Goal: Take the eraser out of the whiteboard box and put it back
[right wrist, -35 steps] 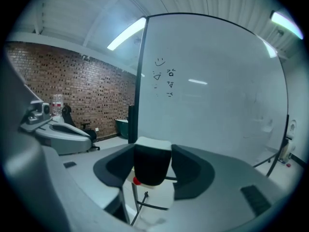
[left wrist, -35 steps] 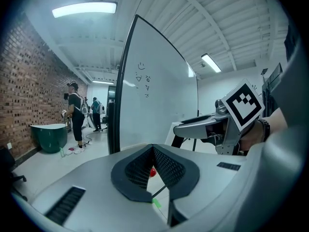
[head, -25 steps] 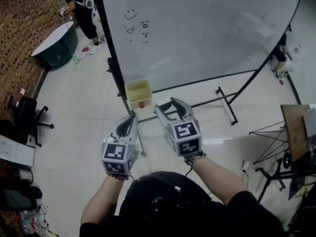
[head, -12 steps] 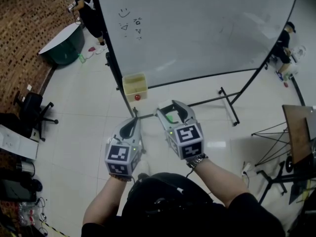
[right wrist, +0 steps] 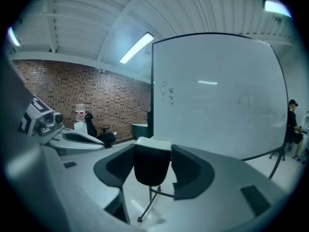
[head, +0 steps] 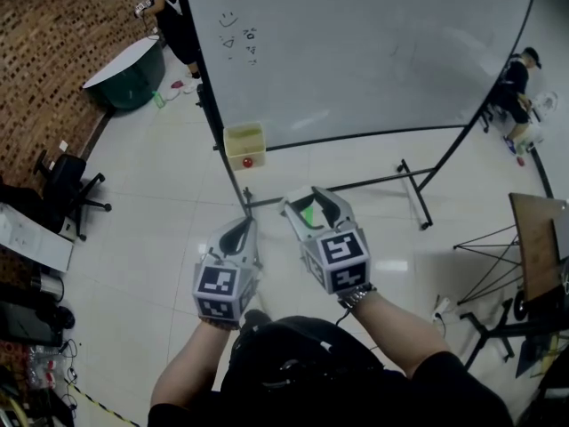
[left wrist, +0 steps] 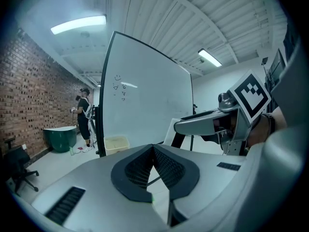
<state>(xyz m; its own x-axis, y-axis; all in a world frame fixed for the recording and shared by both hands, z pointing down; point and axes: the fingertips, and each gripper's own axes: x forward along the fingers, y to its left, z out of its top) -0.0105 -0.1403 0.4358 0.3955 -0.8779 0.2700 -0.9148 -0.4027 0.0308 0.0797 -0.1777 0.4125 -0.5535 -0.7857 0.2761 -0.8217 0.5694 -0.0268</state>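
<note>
Grippers sit lower in the head view than a second ago, and the gap between them and the whiteboard box (head: 244, 132) has widened. The box now lies well apart from both grippers, up-frame. Box hangs at the lower left corner of the whiteboard (head: 373, 52), with a small red thing (head: 248, 162) in it.

Right gripper (head: 309, 205): pinching the eraser (right wrist: 152, 168), as before. Eraser is out of the box, a dark block with a pale top, upright between the pads and clear of the floor. It shows as a green patch in the head view.

Left gripper (head: 242, 229): pressed together at the tips, nothing between them. It rides just beside the right gripper, a little behind.

Background has shifted with the camera. The office chair (head: 67, 181) and the standing person (head: 173, 16) at the board's left edge sit further right in frame.

Edges and room:
- Pale floor (head: 151, 203) lies open between the grippers and the board.
- Black frame post runs down from the box to a foot just ahead of the grippers.
- Second stand foot (head: 413, 194) angles out to the right.
- Green tub (head: 129, 74) stands far left by the brick wall.
- Folding stand and a brown board (head: 538, 247) crowd the right edge.
</note>
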